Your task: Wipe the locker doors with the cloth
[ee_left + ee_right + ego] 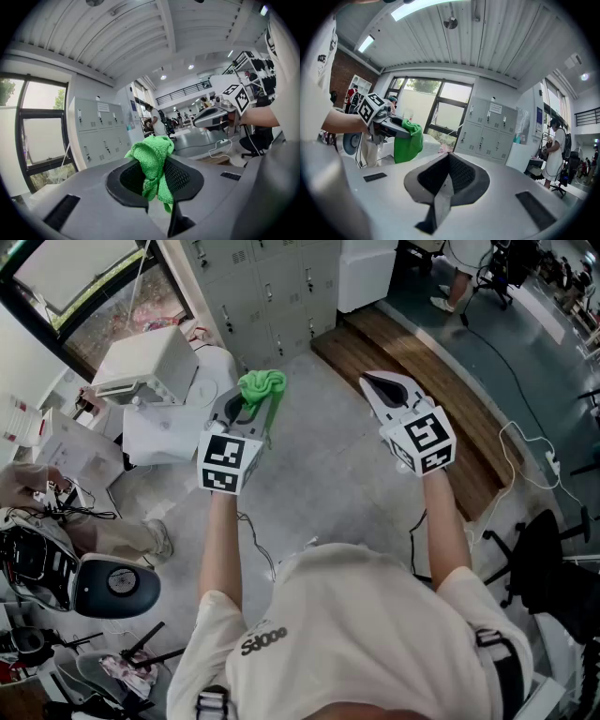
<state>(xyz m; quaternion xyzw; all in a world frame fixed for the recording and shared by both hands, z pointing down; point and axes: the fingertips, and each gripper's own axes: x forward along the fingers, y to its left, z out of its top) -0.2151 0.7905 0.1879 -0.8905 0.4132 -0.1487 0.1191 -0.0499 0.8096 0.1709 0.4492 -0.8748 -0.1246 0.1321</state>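
Note:
A bright green cloth [262, 388] is pinched in my left gripper [246, 405], whose jaws are shut on it; in the left gripper view the cloth [152, 171] bunches up above the jaws and hangs down between them. My right gripper [389, 390] is held beside it at the same height, jaws shut with nothing between them [449, 174]. The grey locker doors [272, 287] stand ahead at the far side of the floor, well away from both grippers. From the right gripper view the lockers [487, 136] sit beside a large window, and the cloth [407, 142] shows at left.
A white box [145, 365] and white bin stand left of the lockers. A wooden step [422, 399] runs to the right, with cables and an office chair [553, 568]. A seated person [84, 521] and gear are at left. Another person [555, 154] stands far right.

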